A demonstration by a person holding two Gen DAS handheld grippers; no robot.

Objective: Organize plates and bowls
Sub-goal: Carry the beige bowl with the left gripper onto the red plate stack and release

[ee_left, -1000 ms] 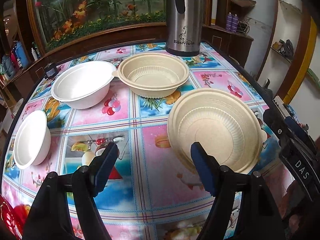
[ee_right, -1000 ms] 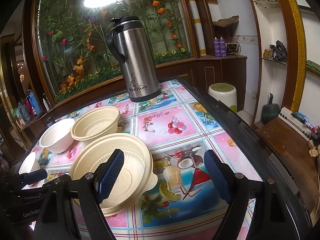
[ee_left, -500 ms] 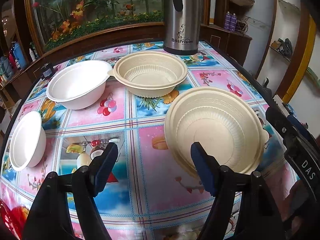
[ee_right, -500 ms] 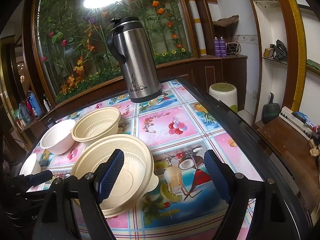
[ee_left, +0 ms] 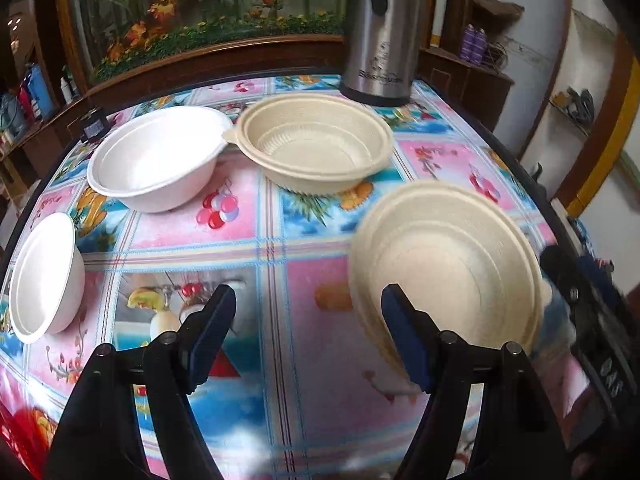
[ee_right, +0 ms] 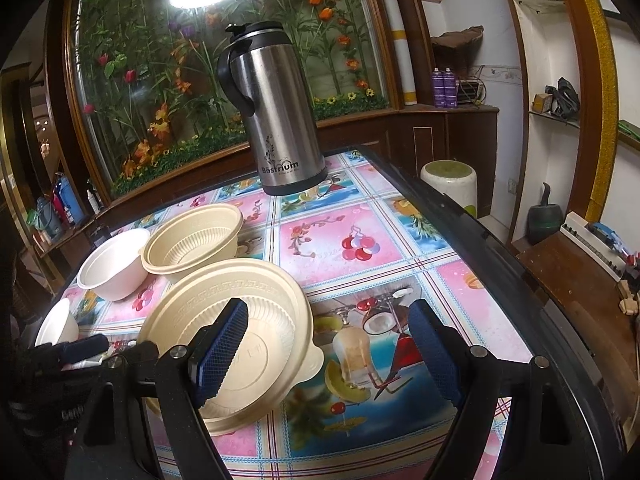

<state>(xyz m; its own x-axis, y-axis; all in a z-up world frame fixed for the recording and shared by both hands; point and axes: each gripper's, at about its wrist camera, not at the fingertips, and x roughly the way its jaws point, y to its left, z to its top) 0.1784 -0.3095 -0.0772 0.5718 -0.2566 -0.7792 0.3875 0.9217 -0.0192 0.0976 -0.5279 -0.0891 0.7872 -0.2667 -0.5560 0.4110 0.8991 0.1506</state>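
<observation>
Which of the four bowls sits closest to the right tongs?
The wide beige ribbed plastic bowl, partly behind the right tongs' left finger. The deeper beige bowl and both white bowls lie farther back-left.

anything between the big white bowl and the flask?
Yes: the far beige bowl sits between the big white bowl and the flask, its tab at the white bowl's rim. Clearest in the left wrist view.

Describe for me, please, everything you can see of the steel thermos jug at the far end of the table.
The thermos jug is a tall brushed-steel cylinder with a black lid, spout, curved black handle on its left, and a black base ring. A printed logo reads "Bastrium". It stands upright on the fruit-patterned tablecloth, just behind the far beige bowl; whether they touch is unclear.
</observation>
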